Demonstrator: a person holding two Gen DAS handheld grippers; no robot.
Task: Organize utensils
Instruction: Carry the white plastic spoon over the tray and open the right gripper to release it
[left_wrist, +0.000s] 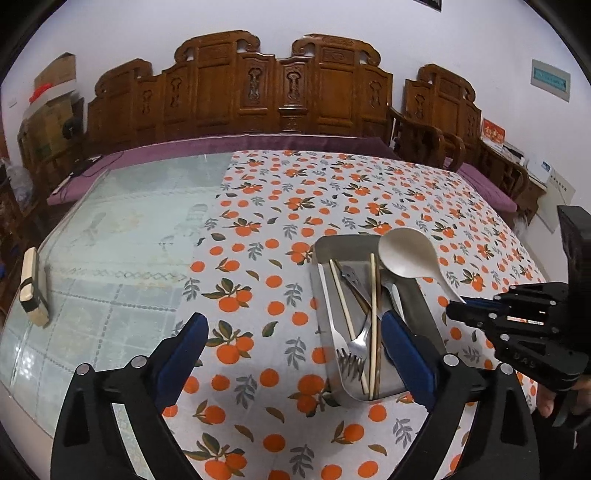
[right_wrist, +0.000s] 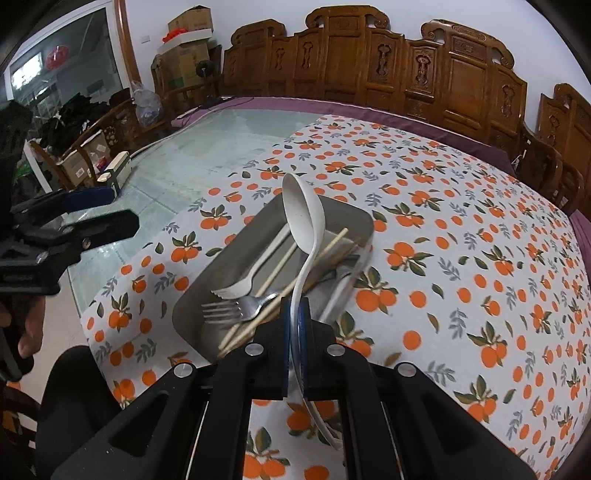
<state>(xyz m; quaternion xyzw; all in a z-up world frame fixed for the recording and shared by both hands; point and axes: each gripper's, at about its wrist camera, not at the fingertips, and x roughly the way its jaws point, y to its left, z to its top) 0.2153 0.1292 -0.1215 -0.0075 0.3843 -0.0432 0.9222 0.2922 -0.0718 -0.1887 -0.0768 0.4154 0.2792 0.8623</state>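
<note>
A steel tray (left_wrist: 424, 306) (right_wrist: 221, 254) lies on the orange-print tablecloth. It holds a metal fork (left_wrist: 354, 343) (right_wrist: 236, 308), a white plastic fork (right_wrist: 240, 284), wooden chopsticks (left_wrist: 373, 317) (right_wrist: 280, 273) and other cutlery. My right gripper (right_wrist: 294, 314) (left_wrist: 458, 308) is shut on the handle of a white ladle-shaped spoon (right_wrist: 301, 214) (left_wrist: 404, 254), holding its bowl above the tray's far end. My left gripper (left_wrist: 291, 339) is open and empty, low over the cloth, its right finger over the tray's near end.
The tablecloth (left_wrist: 332, 192) covers the right part of a glass-topped table (left_wrist: 122, 221). A wooden block (left_wrist: 33, 288) (right_wrist: 118, 168) lies at the table's left edge. Carved wooden benches (left_wrist: 240, 88) with purple cushions stand behind the table. Cardboard boxes (right_wrist: 184, 48) stand at the far left.
</note>
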